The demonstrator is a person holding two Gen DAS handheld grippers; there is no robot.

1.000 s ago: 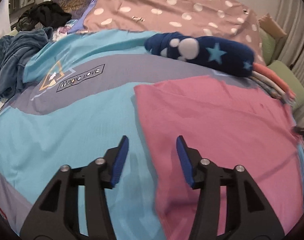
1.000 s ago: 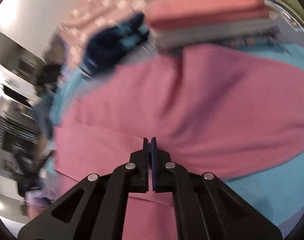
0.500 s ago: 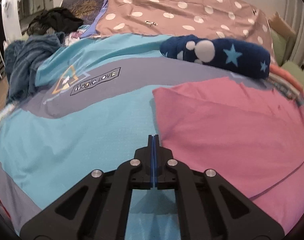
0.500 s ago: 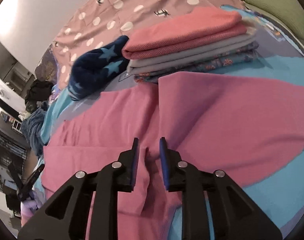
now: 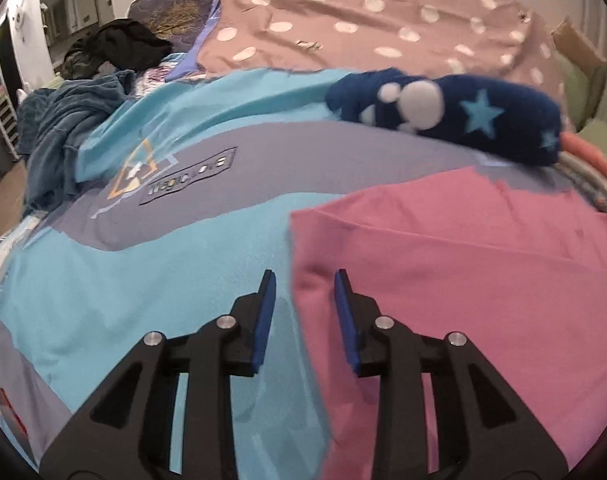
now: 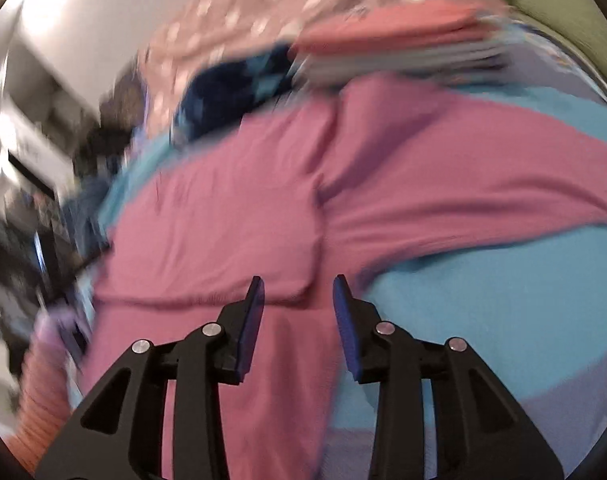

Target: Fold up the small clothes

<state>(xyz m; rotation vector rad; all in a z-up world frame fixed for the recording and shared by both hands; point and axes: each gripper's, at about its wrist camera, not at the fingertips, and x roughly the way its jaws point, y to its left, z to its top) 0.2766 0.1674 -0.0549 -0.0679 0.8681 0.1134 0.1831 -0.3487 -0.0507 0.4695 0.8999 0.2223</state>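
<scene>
Two grippers, L [image 5: 304, 312] & R [image 6: 296, 314], both clamped shut moments ago, now opening narrowly w/ nothing pinched, straddling opposite edges of pink garment [image 5: 455, 280] lying half-folded beside folded stack [image 6: 399, 40], likely regripping for next fold

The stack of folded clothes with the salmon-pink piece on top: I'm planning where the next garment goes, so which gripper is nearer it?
Right, as far as these views show. The right gripper faces the stack across the pink cloth; from the left gripper the stack sits at the far right edge.
</scene>
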